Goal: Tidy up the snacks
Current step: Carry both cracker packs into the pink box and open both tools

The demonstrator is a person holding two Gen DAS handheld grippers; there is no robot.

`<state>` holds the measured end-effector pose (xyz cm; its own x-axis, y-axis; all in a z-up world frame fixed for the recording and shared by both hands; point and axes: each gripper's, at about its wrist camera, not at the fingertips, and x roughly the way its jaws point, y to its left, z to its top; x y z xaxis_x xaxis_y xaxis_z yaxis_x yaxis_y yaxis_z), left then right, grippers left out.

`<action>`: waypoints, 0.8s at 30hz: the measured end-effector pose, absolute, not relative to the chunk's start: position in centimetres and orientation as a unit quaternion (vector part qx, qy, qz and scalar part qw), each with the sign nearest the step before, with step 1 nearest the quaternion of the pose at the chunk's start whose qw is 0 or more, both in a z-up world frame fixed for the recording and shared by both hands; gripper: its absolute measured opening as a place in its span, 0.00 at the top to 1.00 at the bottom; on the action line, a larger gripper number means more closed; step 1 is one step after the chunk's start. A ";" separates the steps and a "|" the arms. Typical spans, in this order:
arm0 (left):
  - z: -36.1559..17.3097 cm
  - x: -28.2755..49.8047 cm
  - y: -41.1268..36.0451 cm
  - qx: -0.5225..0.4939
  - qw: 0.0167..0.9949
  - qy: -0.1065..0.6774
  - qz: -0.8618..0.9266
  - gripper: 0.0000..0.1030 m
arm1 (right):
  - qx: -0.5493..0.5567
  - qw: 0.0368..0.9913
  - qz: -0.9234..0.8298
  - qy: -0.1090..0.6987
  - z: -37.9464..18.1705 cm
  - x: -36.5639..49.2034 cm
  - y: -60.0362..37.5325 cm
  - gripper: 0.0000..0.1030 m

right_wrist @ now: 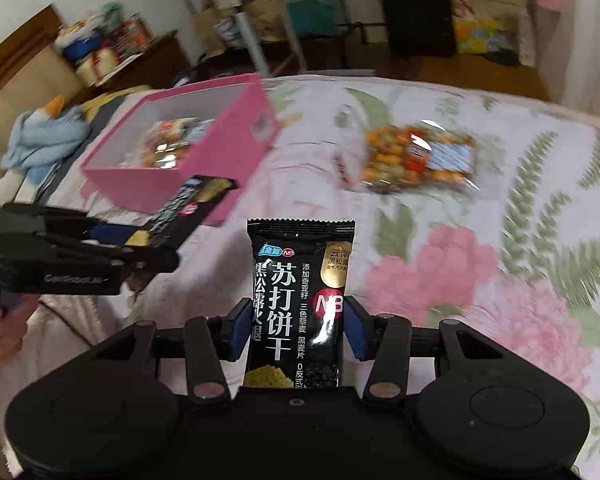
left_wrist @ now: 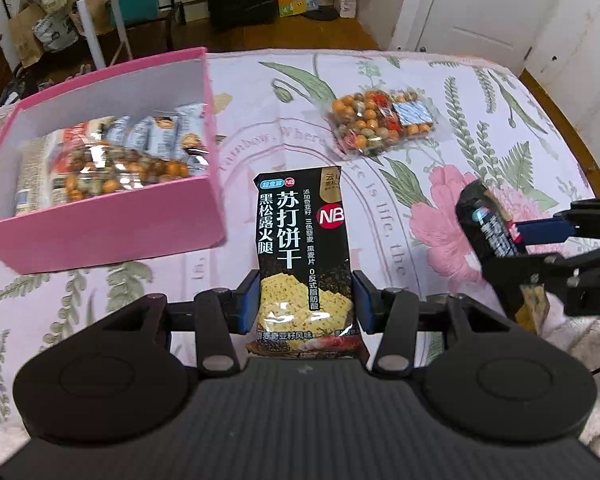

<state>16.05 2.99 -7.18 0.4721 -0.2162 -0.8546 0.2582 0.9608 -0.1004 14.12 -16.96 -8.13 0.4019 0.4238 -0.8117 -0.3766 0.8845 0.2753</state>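
My left gripper (left_wrist: 306,300) is shut on a black soda-cracker packet (left_wrist: 302,256), held upright above the floral bedspread. To its left stands an open pink box (left_wrist: 100,236) with several snack packs and a bag of coated nuts inside. My right gripper (right_wrist: 298,328) is shut on a second, matching black cracker packet (right_wrist: 300,300). Each gripper shows in the other's view: the right gripper (left_wrist: 512,240) at the right edge, the left gripper (right_wrist: 140,240) in front of the pink box (right_wrist: 244,140). A clear bag of mixed coated nuts (left_wrist: 380,120) (right_wrist: 416,156) lies flat on the bed beyond both.
The floral bedspread (left_wrist: 440,184) covers the whole working surface, with a wooden bed edge (left_wrist: 560,108) at the far right. A blue plush toy (right_wrist: 48,140) lies left of the box. A person's hand (right_wrist: 0,320) grips the left tool. Cluttered furniture and bags stand beyond the bed.
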 end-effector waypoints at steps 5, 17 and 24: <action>-4.1 15.2 6.3 -0.001 0.876 0.467 -0.124 0.55 | 0.009 0.840 0.277 0.467 -4.9 14.5 -13.0 0.48; -1.0 18.6 14.1 -0.078 0.921 0.381 -0.034 0.55 | 0.053 0.844 0.325 0.423 -2.9 23.6 -5.7 0.48; -4.8 25.3 17.6 -0.141 0.913 0.383 0.017 0.55 | 0.072 0.841 0.312 0.436 -6.5 30.0 -0.7 0.48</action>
<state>25.35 17.59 -4.76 0.7062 -0.0774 -0.7038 -0.1381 0.9598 -0.2442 29.96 -0.70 -6.50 0.4249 0.5881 -0.6882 -0.4624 0.7945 0.3936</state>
